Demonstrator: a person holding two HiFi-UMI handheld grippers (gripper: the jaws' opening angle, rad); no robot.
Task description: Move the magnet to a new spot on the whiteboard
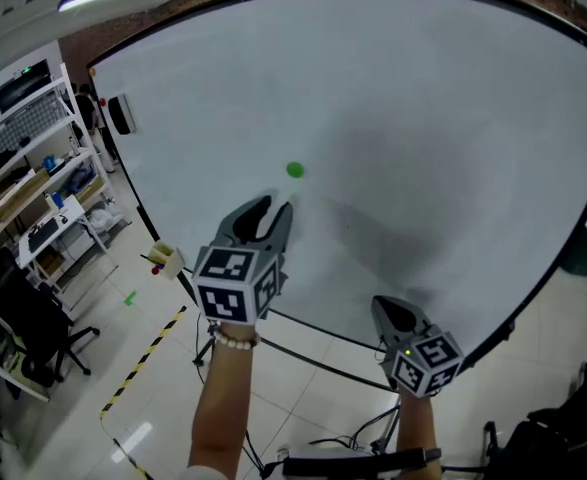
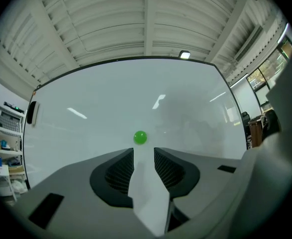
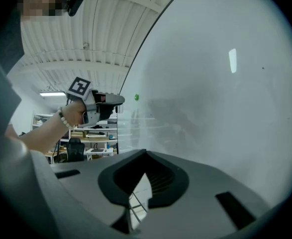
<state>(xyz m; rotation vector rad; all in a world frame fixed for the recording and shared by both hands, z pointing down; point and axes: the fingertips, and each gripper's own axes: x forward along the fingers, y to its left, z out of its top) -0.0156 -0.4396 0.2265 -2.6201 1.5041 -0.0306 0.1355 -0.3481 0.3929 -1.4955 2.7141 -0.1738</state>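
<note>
Your left gripper [image 1: 278, 205] has its jaws apart, just short of the magnet [image 1: 294, 170] at mid whiteboard [image 1: 423, 98]; your right gripper [image 1: 384, 309] is closed, empty. The magnet is probably light, hard and slick: pinch its sides squarely.

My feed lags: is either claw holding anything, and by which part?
Nothing held. The left claw stands open, short of the green magnet; the right claw is empty.

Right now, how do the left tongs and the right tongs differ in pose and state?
The left tongs are raised close to the green magnet; the right tongs hang lower, far from it. The left tongs stand apart with nothing between them; the right tongs are closed at the tips. Both point at the whiteboard, and neither holds the magnet.
</note>
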